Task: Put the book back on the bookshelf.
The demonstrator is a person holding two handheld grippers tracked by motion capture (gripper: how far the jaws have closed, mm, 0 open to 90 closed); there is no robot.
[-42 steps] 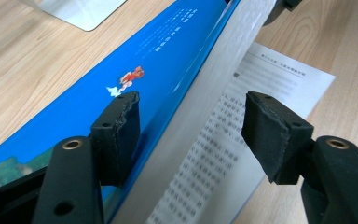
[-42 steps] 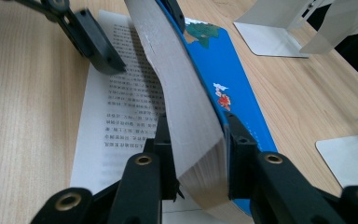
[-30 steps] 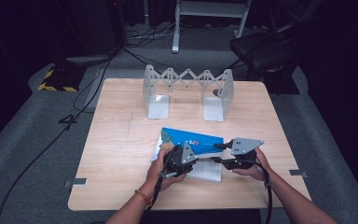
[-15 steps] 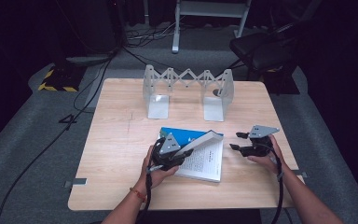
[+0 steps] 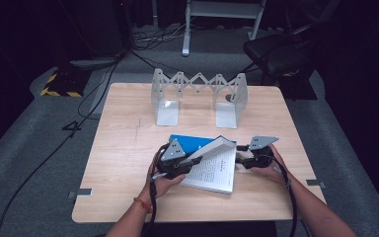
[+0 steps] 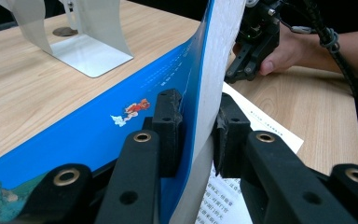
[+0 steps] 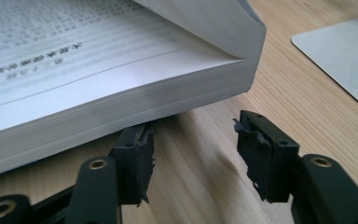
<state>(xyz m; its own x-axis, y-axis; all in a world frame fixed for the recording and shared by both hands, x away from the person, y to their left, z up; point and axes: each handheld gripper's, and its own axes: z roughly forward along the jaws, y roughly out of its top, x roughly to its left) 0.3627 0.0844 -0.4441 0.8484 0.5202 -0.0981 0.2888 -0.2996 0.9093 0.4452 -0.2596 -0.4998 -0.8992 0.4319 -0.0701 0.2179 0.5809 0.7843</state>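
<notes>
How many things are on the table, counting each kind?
Book, blue cover, lying open: 1
Expanding metal book rack: 1
Grippers, left gripper and right gripper: 2
Total: 4

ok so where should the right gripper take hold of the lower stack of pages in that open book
Probably at the page block's open fore-edge, coming in low and level from the right side of the book. That edge lies flat on the table, so one jaw would have to slide under it. The right gripper, jaws just closing with nothing between them, already sits there, while the left gripper holds the blue cover up.
</notes>
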